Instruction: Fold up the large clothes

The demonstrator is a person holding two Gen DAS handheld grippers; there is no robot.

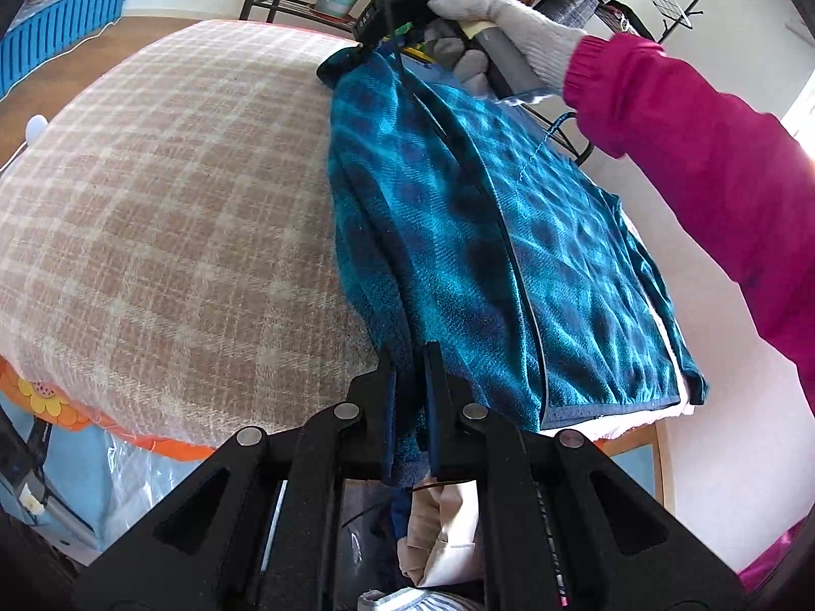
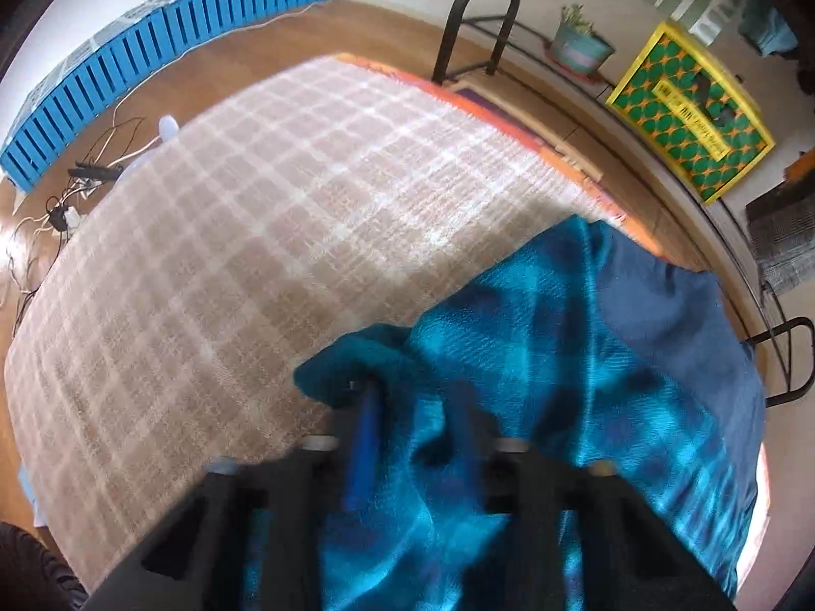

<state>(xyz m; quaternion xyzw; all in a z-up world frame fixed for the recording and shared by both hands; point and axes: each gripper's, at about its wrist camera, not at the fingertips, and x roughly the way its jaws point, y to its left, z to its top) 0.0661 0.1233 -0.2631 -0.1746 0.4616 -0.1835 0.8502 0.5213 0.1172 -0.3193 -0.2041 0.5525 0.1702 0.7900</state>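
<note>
A teal and dark blue plaid fleece garment (image 1: 509, 234) lies along the right side of a bed with a beige checked blanket (image 1: 168, 214). My left gripper (image 1: 410, 356) is shut on the garment's near fold at the bed's front edge. My right gripper (image 1: 377, 30), held by a grey-gloved hand, is shut on the garment's far end and lifts it slightly. In the right wrist view the right gripper (image 2: 412, 397) pinches bunched fleece (image 2: 586, 356) above the blanket (image 2: 254, 234).
A black metal rack (image 2: 479, 25) with a potted plant (image 2: 578, 43) and a yellow-green crate (image 2: 687, 112) stands beyond the bed. A blue slatted barrier (image 2: 153, 61) and cables (image 2: 76, 178) are on the wooden floor at left. Bags lie below the bed's front edge (image 1: 438, 534).
</note>
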